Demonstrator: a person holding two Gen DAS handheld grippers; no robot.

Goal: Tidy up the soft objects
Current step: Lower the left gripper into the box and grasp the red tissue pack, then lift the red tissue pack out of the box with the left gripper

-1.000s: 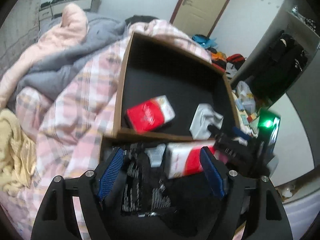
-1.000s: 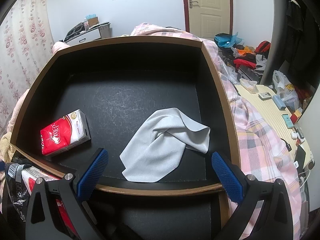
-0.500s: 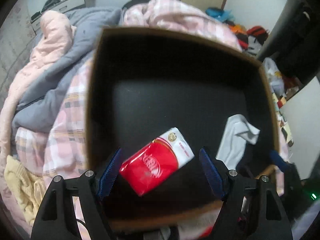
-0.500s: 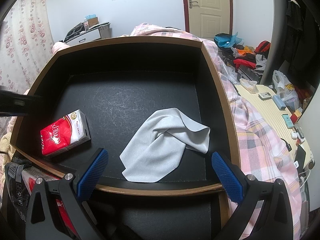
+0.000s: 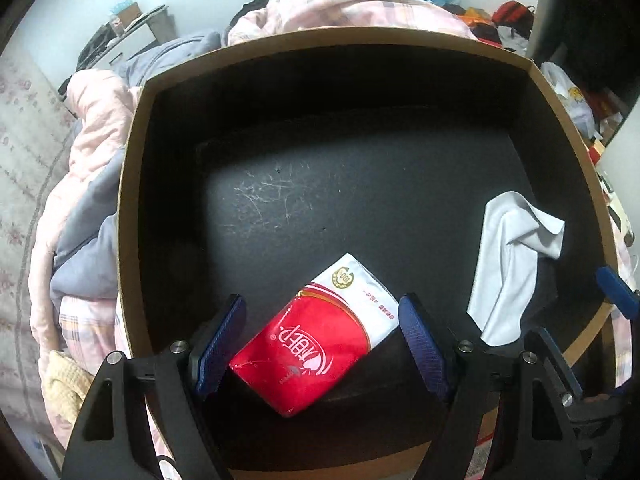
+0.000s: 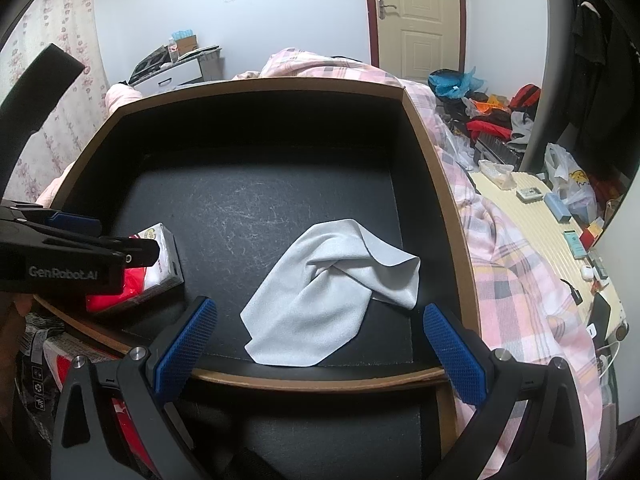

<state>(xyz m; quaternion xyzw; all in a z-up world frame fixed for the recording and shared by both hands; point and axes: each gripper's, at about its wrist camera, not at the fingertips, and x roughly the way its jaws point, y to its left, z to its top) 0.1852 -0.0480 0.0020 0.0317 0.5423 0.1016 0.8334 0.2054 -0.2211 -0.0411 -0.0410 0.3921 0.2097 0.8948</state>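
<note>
In the bedroom, on the bed: a dark-lined wooden box [image 5: 132, 184] sits on the pink plaid quilt [image 6: 512, 264].
Nearest, left gripper [image 5: 324, 344]: jaws wide apart, straddling a red-and-white tissue pack [image 5: 320, 340] that lies askew near the box's front wall; the pads do not press it.
Nearest, right gripper [image 6: 320, 344]: jaws also spread, holding nothing, poised over the front wall in line with a grey cloth [image 6: 332, 292].
Where the soft things lie: both on the box floor, the pack front-left, the cloth front-right, apart.
Risk: the pack sits diagonally between the pads, so closing now would likely catch its corners and let it twist or slip; the soft wrapper could crumple.
Second risk: the two grippers work close together and could knock each other.
Only the right view shows: the left gripper from the side, over the pack, and more packs [image 6: 52, 360] outside the box.
Only the left view shows: the pack's whole face.
Farthest: a closed door [image 6: 416, 20].
</note>
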